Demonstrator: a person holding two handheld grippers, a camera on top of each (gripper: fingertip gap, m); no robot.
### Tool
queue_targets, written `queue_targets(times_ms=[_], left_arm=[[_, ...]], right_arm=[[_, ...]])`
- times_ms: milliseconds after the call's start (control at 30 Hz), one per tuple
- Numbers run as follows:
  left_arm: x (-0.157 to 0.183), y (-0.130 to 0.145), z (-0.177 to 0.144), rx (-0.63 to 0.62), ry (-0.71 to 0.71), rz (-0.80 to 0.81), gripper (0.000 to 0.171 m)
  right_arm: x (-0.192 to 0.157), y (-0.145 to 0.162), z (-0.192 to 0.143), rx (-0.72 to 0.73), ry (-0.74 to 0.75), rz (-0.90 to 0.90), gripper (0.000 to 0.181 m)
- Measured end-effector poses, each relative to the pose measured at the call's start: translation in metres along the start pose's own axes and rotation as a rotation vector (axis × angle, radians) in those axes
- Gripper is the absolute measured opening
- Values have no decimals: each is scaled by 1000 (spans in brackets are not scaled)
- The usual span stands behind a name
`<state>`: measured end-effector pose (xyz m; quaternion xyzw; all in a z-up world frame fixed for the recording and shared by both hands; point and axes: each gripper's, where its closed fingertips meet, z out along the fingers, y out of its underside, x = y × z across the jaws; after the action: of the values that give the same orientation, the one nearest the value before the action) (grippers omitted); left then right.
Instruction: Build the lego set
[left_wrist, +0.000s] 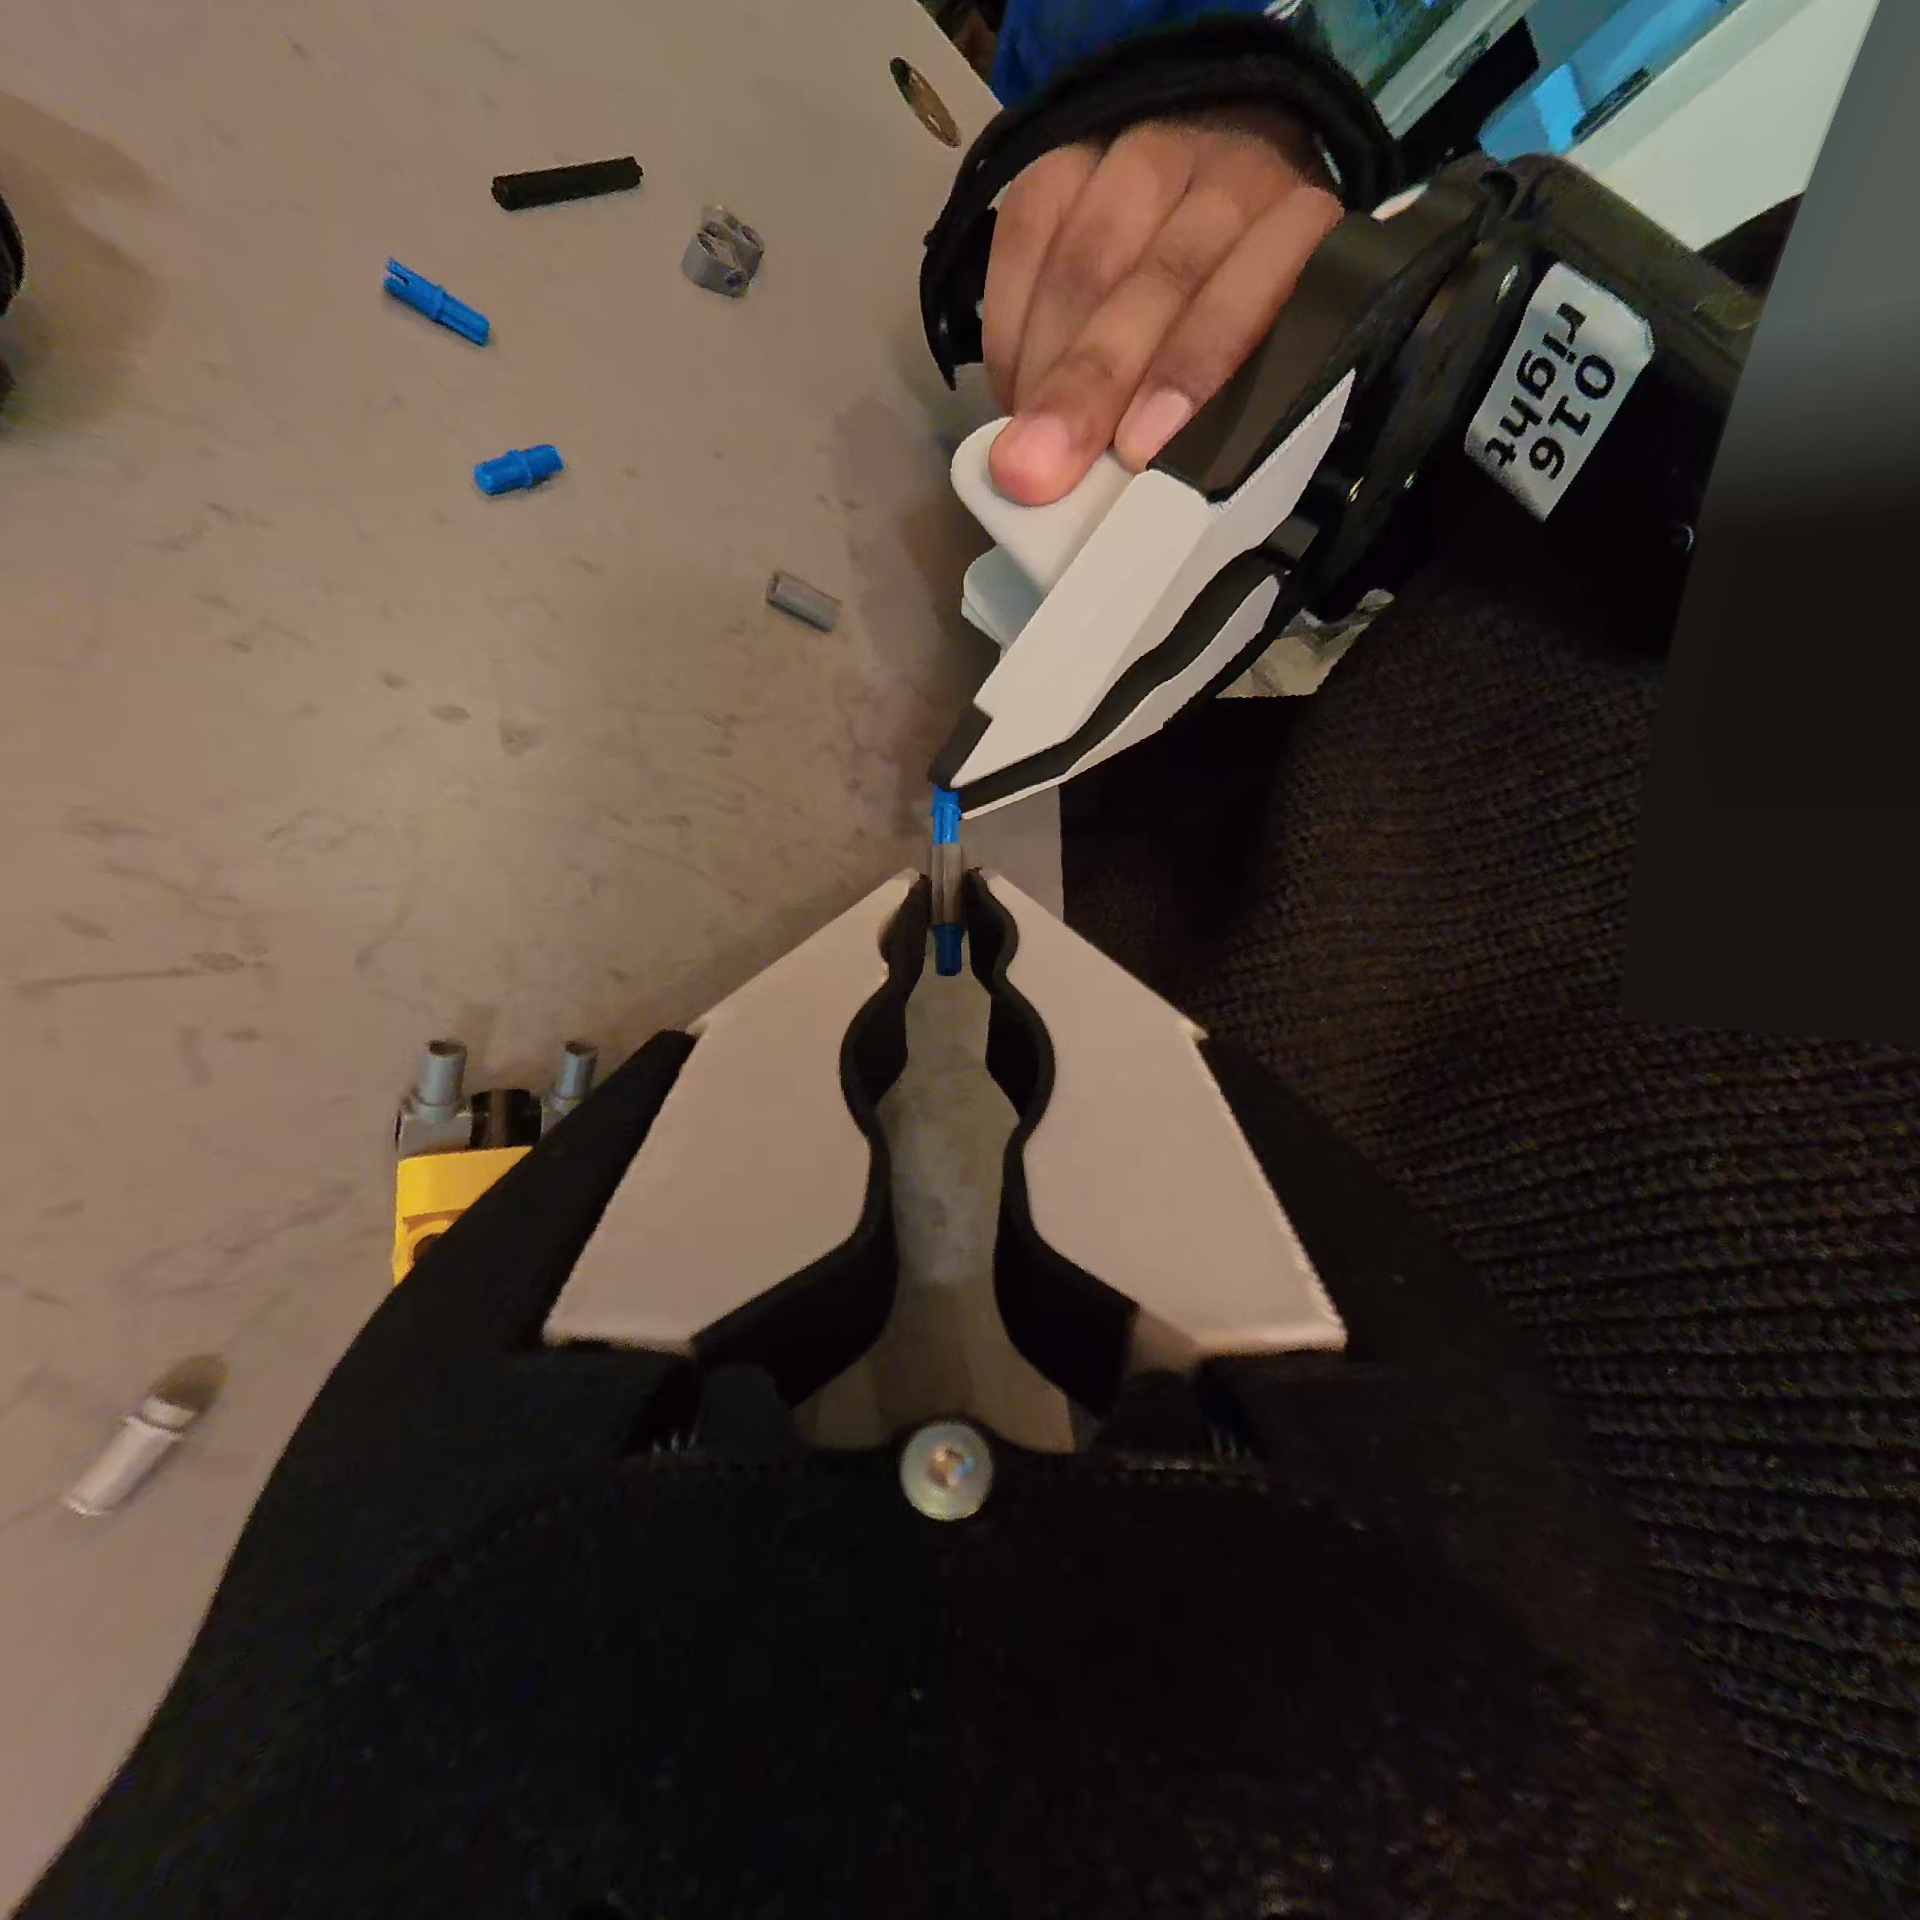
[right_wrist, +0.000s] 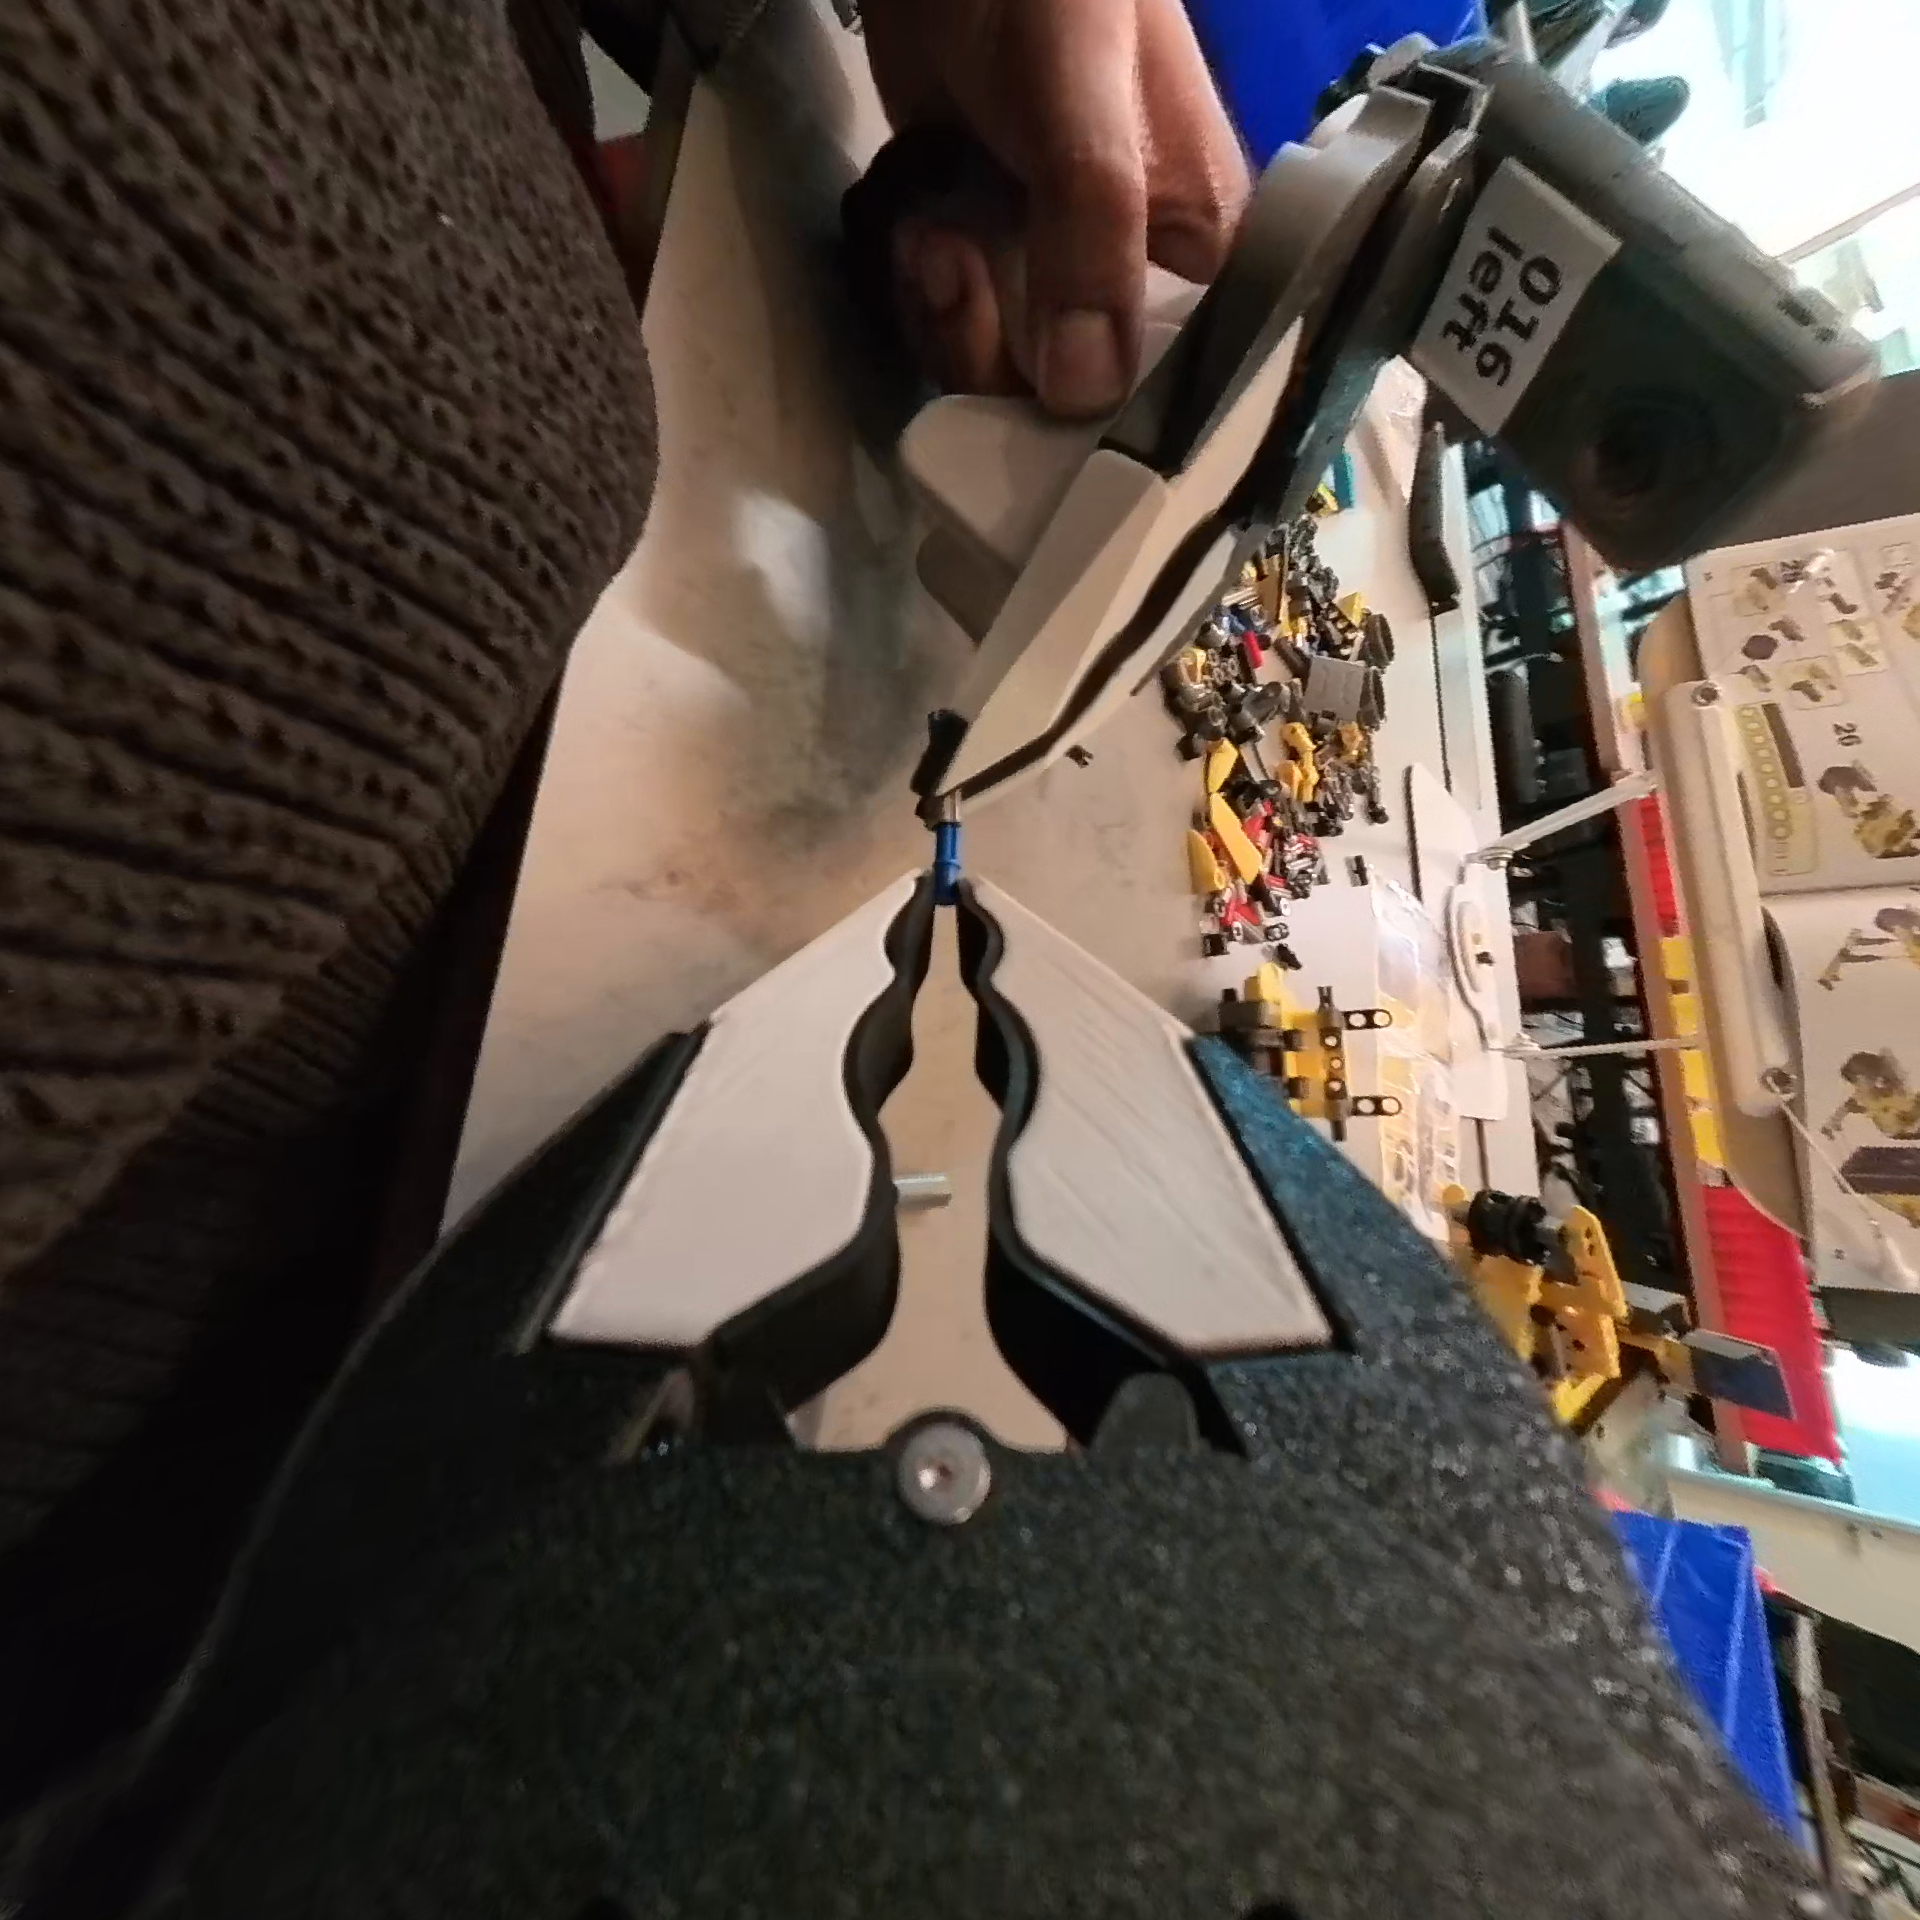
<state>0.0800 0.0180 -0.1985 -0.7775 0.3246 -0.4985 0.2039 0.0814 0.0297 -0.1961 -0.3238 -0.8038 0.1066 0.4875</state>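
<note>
In the left wrist view my left gripper is shut on a small grey sleeve with a blue pin running through it; a blue end shows below the sleeve between the pads. My right gripper comes in from the upper right, held by a hand, and pinches the pin's upper end. In the right wrist view my right gripper is shut on the blue pin, and the left gripper grips the grey sleeve just above it. Both hold the joined parts above the table's near edge.
On the beige table lie two blue pins, a black axle, grey connectors and a yellow assembly. A parts pile, yellow models and an open booklet show farther off. A dark knitted garment is close by. The tips of both grippers are at nearly the same place.
</note>
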Motion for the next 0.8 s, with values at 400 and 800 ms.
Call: queue_targets(times_ms=[400,800], left_arm=[[4,1,0,-3,20,15,3],[31,-4,-8,56,260,-37,2]], right_arm=[[0,-6,-4,122,-104,190,4],[6,-25,-15,241,-138,215,4]])
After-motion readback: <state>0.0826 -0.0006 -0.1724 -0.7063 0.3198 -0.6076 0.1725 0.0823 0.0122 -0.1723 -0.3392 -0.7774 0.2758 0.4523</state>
